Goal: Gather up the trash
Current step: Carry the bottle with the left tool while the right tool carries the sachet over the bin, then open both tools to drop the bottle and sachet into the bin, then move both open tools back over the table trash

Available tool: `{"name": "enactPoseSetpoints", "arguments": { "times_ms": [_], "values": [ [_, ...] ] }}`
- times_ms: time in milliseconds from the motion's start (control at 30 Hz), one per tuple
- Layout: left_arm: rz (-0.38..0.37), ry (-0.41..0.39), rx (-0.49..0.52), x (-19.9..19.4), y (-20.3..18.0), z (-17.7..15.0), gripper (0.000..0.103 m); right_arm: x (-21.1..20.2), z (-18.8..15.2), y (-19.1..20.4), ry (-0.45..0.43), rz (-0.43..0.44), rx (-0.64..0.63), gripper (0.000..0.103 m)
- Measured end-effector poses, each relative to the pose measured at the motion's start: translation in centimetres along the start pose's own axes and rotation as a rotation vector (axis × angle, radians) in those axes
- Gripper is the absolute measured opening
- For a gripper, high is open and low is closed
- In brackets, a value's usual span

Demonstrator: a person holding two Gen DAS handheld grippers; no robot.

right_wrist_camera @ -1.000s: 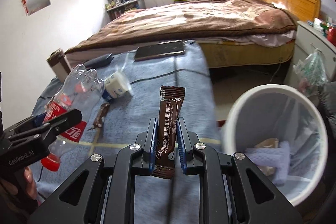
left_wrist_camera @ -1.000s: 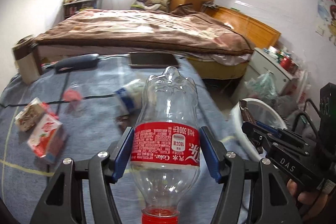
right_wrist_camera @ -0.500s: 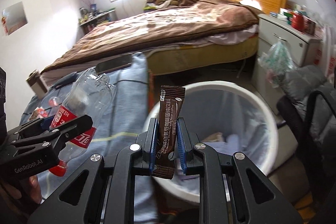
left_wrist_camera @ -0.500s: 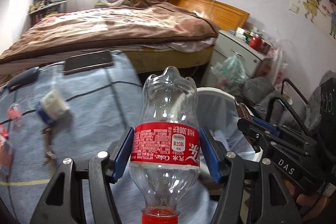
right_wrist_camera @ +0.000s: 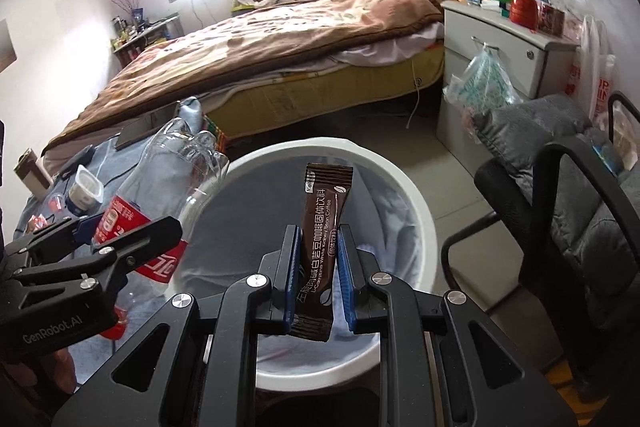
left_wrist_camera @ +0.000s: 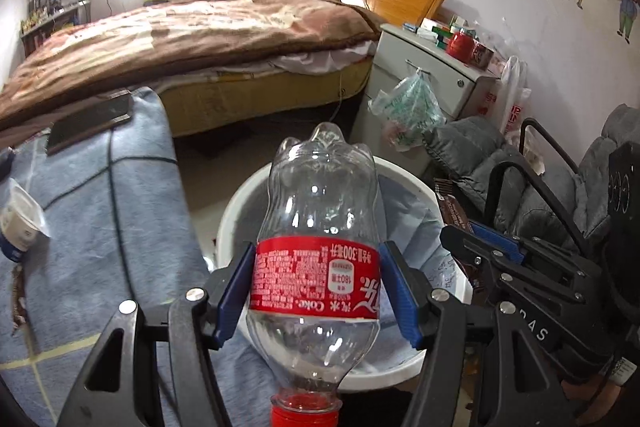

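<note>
Though crumpled, clear ribbed plastic bottle

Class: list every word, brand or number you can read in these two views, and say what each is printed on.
"Coke" and "300", upside down: red label of the bottle.
"L-Carnitine White Kidney Bean Coffee": brown sachet; its Chinese line also shows.
"GenRobot.AI": left gripper body.
"DAS": right gripper body.
Bottle's fine print and the red print on the white bags: too small to read.

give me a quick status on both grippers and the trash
Left gripper shut on empty cola bottle. Right gripper shut on coffee sachet. Both over white bin, nothing dropped yet. Nothing in the way.
</note>
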State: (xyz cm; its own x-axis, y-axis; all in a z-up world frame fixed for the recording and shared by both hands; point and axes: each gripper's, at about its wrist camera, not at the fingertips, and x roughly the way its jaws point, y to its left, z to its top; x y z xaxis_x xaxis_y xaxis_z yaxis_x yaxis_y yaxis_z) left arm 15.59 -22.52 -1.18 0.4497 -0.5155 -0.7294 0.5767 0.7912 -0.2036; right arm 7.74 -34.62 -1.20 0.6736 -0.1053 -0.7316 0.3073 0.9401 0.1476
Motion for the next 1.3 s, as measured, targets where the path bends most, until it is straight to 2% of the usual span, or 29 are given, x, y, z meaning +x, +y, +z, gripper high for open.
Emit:
{"name": "enactPoseSetpoints", "arguments": {
  "times_ms": [167,300,333,500,800,1300],
  "values": [
    [0.016,0.02,-0.01,1.1,0.1,-0.3,0.065,0.6,-0.5,-0.7,0.028,-0.033,0.01,0.024],
    [0.008,0.011,-0.011,0.9,0.0,-0.4,0.069,0.6,-0.6,-1.4,0.027,-0.027,0.026,0.047],
    [0.012,0.01,-0.012,0.8,0.0,-0.4,0.069,0.4,-0.7,-1.4,0.025,-0.022,0.034,0.049],
    [0.004,-0.007,-0.021,-0.1,0.5,-0.4,0.069,-0.2,-0.6,-1.2,0.009,-0.021,0.046,0.049],
    [0.046,-0.068,-0.024,-3.4,2.3,-0.8,0.069,-1.4,-0.3,0.1,-0.032,-0.013,0.034,0.049],
    [0.117,-0.154,-0.096,-9.2,7.9,-2.6,0.069,-2.5,-0.2,5.5,-0.075,0.039,-0.038,0.049]
  ]
}}
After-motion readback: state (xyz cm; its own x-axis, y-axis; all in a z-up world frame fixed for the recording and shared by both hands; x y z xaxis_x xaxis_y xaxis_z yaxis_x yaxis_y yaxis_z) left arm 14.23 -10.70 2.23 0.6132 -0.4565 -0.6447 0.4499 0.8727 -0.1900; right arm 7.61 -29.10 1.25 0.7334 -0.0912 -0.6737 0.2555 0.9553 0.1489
